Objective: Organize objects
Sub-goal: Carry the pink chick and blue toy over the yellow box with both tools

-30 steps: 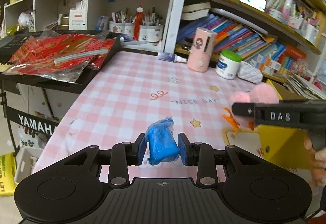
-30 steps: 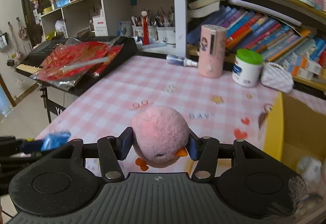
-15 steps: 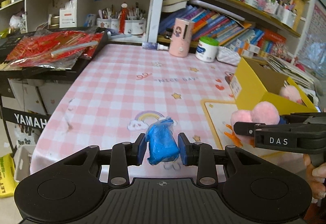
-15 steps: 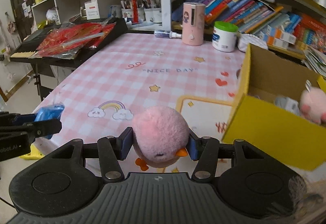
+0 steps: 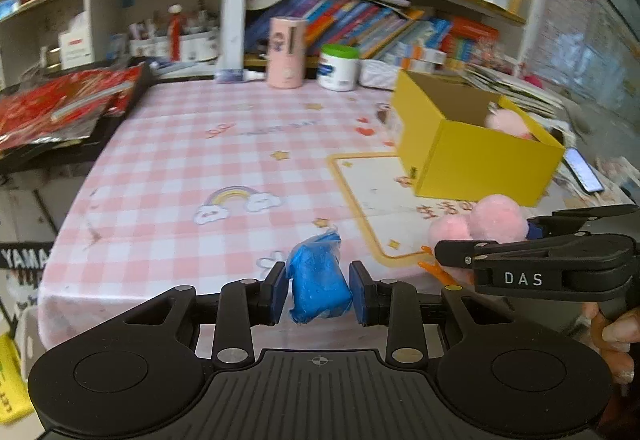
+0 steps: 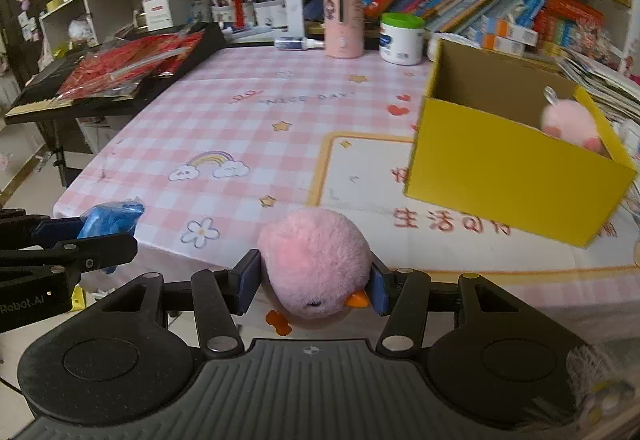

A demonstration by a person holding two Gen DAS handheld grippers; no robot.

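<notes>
My left gripper [image 5: 319,290] is shut on a blue plastic-wrapped packet [image 5: 318,286], held over the near edge of the pink checked table [image 5: 180,160]. My right gripper [image 6: 314,286] is shut on a fluffy pink chick toy [image 6: 314,266] with an orange beak and feet. In the left wrist view the chick [image 5: 480,226] and the right gripper [image 5: 480,240] show at the right. In the right wrist view the blue packet [image 6: 110,218] shows at the left. An open yellow box [image 6: 516,168] stands to the right on the table, with another pink plush [image 6: 570,124] inside it.
A pink cylinder [image 6: 343,22] and a green-lidded white jar [image 6: 401,38] stand at the table's back edge, before shelves of books. A keyboard with red packets [image 6: 124,68] lies off the table's left. A phone [image 5: 584,170] lies right of the box.
Both grippers have drawn back toward the table's near edge and swung right, each keeping its hold. The yellow box has come into fuller view on the right.
</notes>
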